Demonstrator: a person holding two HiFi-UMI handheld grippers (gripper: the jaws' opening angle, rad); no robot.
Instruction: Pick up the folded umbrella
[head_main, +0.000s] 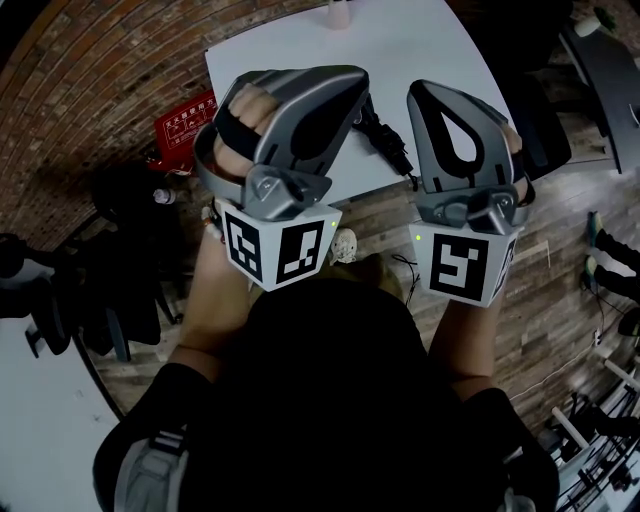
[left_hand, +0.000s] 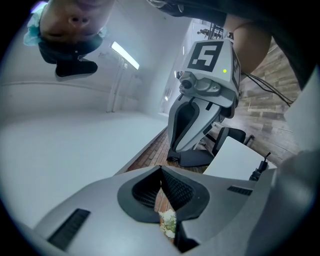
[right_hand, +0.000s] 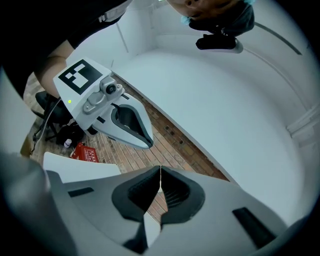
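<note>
Indoors, white table (head_main: 420, 50), plank floor (head_main: 560, 262), left hand-held gripper (left_hand: 161, 171), right one (right_hand: 160, 171), closed, empty

The white table (head_main: 430, 50) is bare across its middle and right side, so we can come in over the near edge. Only the folded umbrella (head_main: 388, 142) lies there, with a small pale thing (head_main: 340, 12) at the far edge. Off the left edge a red box (head_main: 185, 122) and dark clutter (head_main: 120, 195) crowd the floor; a black chair (head_main: 540, 120) stands by the right edge.

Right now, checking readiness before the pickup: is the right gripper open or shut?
Shut. The right gripper shows its jaws meeting along a thin line in its own view, with nothing between them.
</note>
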